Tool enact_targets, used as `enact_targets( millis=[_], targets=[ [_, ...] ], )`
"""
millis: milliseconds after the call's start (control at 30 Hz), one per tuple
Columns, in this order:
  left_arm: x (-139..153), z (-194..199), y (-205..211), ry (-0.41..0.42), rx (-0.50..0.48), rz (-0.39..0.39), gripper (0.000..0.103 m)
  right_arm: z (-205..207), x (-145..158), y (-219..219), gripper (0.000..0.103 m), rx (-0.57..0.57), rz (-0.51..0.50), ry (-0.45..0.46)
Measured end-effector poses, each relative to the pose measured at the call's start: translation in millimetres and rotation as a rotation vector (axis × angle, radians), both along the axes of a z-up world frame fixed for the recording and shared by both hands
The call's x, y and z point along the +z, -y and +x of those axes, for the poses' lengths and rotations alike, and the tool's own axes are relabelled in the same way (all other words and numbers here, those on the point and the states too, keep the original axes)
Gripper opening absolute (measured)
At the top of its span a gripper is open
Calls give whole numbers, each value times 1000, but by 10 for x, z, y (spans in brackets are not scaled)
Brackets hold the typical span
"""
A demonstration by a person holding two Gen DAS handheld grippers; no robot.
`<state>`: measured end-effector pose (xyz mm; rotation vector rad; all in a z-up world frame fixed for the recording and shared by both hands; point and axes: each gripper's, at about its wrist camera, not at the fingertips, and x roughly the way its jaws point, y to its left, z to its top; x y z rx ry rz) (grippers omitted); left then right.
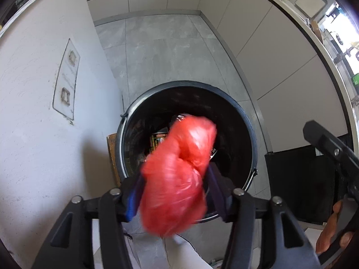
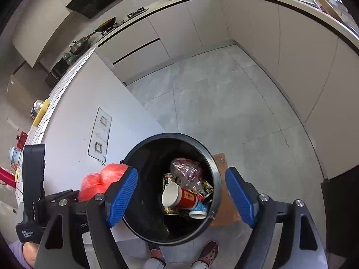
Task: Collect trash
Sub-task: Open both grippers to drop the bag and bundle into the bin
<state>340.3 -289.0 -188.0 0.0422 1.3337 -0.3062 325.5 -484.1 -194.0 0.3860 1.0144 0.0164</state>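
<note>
The left gripper [image 1: 175, 192] stood spread around a red plastic bag [image 1: 177, 174] over the black bin [image 2: 213, 163], while the right gripper [image 2: 181, 197] gaped empty.

Left gripper [image 1: 174, 192]: pointing steeply downward, blue-padded fingers [image 1: 132, 201] spread on either side of a red bag [image 1: 175, 179]; pad contact unclear through the blur.
Right gripper [image 2: 181, 198]: angled downward, blue pads [image 2: 122, 196] wide apart, nothing between them.
Right hand [image 1: 332, 231]: fingers wrapped round its gripper's handle.
Feet [image 2: 208, 252]: shoes visible below the right gripper.
</note>
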Motion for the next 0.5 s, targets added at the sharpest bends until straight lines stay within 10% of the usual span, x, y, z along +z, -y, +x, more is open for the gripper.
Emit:
enact_targets(
  millis=[500],
  targets=[
    [499, -86, -41, 75, -19, -34, 68, -195, 79, 0, 82, -33, -5, -7]
  ],
)
